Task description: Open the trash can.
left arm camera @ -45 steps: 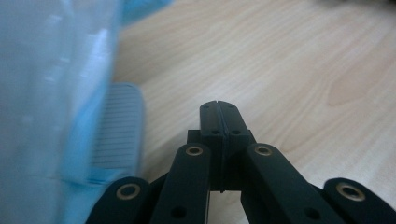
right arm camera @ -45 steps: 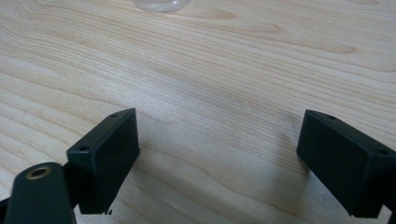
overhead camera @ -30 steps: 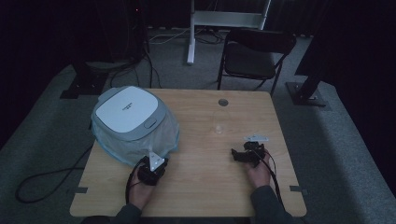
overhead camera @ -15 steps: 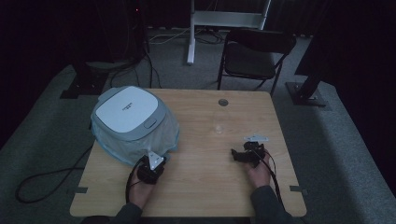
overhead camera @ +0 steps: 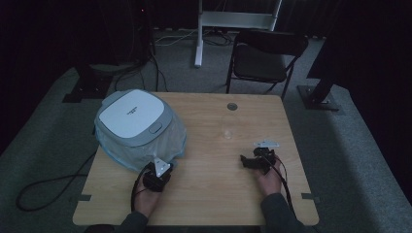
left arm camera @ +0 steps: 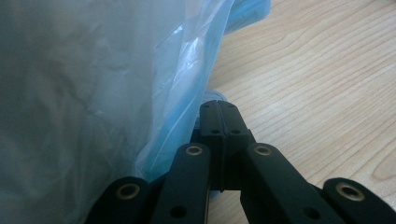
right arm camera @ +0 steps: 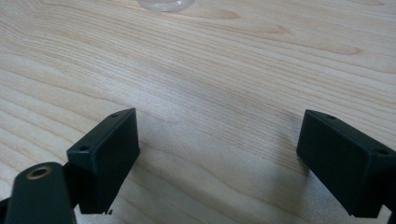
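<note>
A white and grey lidded appliance [overhead camera: 132, 115] sits at the table's left, wrapped in a bluish clear plastic bag [overhead camera: 145, 153]. My left gripper [overhead camera: 162, 166] is at the bag's near edge. In the left gripper view its jaws are pressed together, my left gripper [left arm camera: 218, 114] lies against the bag [left arm camera: 93, 93], and a fold of the film pokes out past the tips. My right gripper [overhead camera: 244, 160] rests low over the wood at the right. In the right gripper view my right gripper [right arm camera: 219, 140] stands wide open with bare wood between the jaws.
A small clear round object [overhead camera: 227, 133] lies on the wooden table [overhead camera: 214, 204] ahead of the right gripper, its rim at the top edge [right arm camera: 161, 3]. A dark round grommet [overhead camera: 232, 106] is near the far edge. A folding chair [overhead camera: 265, 60] stands behind.
The left gripper has edged slightly toward the bag. The right gripper has barely moved.
</note>
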Motion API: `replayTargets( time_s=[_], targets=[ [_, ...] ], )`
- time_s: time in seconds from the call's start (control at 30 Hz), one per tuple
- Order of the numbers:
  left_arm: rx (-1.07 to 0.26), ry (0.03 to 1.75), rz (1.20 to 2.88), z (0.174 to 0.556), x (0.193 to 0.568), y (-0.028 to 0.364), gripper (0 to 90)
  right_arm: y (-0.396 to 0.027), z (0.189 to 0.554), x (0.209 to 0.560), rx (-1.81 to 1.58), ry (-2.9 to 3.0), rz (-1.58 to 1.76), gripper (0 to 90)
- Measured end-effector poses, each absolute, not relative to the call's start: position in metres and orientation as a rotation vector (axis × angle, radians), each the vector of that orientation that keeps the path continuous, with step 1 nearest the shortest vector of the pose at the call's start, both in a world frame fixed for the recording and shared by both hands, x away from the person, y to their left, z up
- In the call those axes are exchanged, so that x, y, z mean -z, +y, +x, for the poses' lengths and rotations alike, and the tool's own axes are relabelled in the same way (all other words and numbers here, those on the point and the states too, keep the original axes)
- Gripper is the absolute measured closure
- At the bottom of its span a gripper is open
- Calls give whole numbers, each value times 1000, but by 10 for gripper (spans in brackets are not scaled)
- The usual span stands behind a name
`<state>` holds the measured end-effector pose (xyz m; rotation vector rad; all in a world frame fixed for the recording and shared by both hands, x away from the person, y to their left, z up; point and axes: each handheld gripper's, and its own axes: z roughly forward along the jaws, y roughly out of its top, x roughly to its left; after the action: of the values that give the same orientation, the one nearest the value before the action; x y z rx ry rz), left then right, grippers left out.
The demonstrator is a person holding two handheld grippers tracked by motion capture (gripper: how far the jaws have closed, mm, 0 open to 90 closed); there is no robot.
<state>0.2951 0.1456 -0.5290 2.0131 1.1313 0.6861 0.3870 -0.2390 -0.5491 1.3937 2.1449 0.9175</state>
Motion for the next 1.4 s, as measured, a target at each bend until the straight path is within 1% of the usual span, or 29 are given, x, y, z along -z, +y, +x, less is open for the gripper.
replayTargets(
  time_s=[1.4],
  targets=[
    [-678,1140,2029,297,535,145,900,-239,387,549,-919,2148,1390,122]
  ],
)
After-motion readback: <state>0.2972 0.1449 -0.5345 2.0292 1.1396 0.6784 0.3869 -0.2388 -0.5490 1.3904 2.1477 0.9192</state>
